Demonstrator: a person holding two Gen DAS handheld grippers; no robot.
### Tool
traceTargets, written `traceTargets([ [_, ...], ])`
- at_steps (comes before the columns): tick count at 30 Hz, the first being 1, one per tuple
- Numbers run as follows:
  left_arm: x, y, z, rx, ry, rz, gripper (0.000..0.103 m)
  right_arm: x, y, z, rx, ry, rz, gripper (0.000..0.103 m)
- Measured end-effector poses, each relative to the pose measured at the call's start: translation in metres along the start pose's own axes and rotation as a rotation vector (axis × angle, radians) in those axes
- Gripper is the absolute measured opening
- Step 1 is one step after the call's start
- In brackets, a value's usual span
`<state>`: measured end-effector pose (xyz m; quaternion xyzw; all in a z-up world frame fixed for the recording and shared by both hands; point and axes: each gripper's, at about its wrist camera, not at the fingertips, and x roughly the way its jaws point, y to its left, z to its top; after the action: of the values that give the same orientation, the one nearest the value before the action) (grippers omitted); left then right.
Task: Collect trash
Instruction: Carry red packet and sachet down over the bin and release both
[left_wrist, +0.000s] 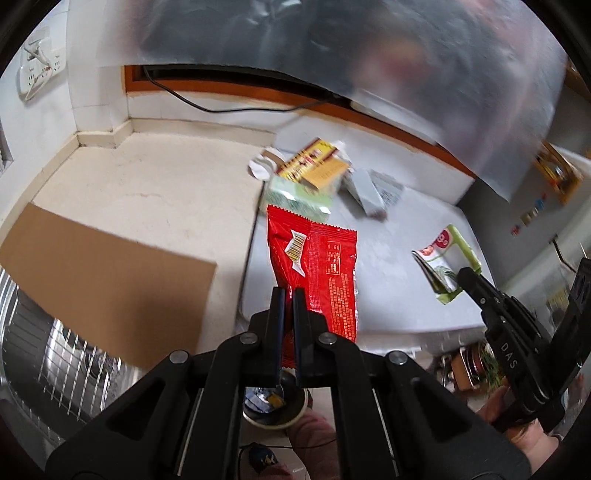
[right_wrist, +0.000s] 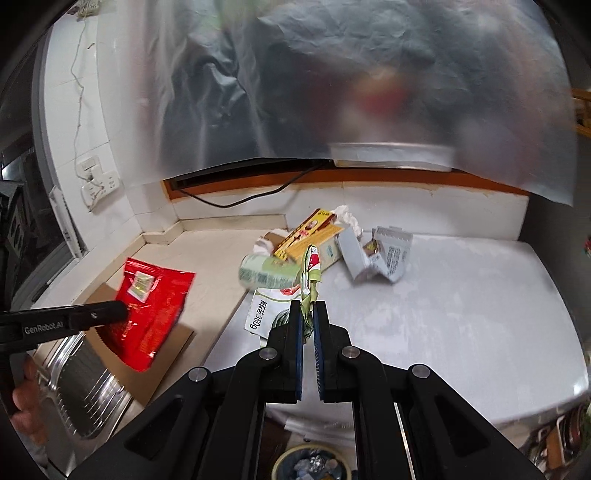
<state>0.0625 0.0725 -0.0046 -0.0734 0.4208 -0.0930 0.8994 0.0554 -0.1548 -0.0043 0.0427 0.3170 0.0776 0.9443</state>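
Note:
My left gripper (left_wrist: 289, 291) is shut on a red snack wrapper (left_wrist: 321, 266) and holds it up above the counter edge; the wrapper also shows in the right wrist view (right_wrist: 151, 306). My right gripper (right_wrist: 308, 304) is shut on a green and white packet (right_wrist: 280, 306), which also shows in the left wrist view (left_wrist: 443, 266), held above the white counter (right_wrist: 461, 314). A pile of trash lies at the back: a yellow carton (right_wrist: 310, 236), a green pack (right_wrist: 269, 275), a torn grey box (right_wrist: 376, 254) and crumpled paper (right_wrist: 347, 218). A bin (right_wrist: 312, 465) with trash stands below.
A brown cardboard sheet (left_wrist: 103, 273) lies over a steel sink with a wire rack (left_wrist: 55, 362). A black cable (right_wrist: 240, 199) runs along the back ledge. A translucent plastic sheet (right_wrist: 332, 92) hangs across the top. Wall sockets (right_wrist: 98, 181) are on the left.

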Motion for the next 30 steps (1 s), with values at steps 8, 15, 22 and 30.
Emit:
traceTargets([
  [8,-0.002,-0.015,-0.061,0.016,0.076,-0.049,0.002,-0.056,0.020,-0.072,-0.020,0.071,0.029,0.005],
  [15,0.022,-0.020,-0.100,0.009,0.161,-0.050,0.002,-0.060,0.017,-0.123,-0.017,0.191,0.053,0.005],
  [22,0.075,-0.020,-0.135,-0.020,0.281,0.001,0.002,-0.018,-0.004,-0.172,-0.001,0.340,0.069,0.005],
  [30,0.181,-0.011,-0.202,-0.066,0.439,0.091,0.002,0.071,-0.039,-0.271,-0.015,0.551,0.084,0.005],
])
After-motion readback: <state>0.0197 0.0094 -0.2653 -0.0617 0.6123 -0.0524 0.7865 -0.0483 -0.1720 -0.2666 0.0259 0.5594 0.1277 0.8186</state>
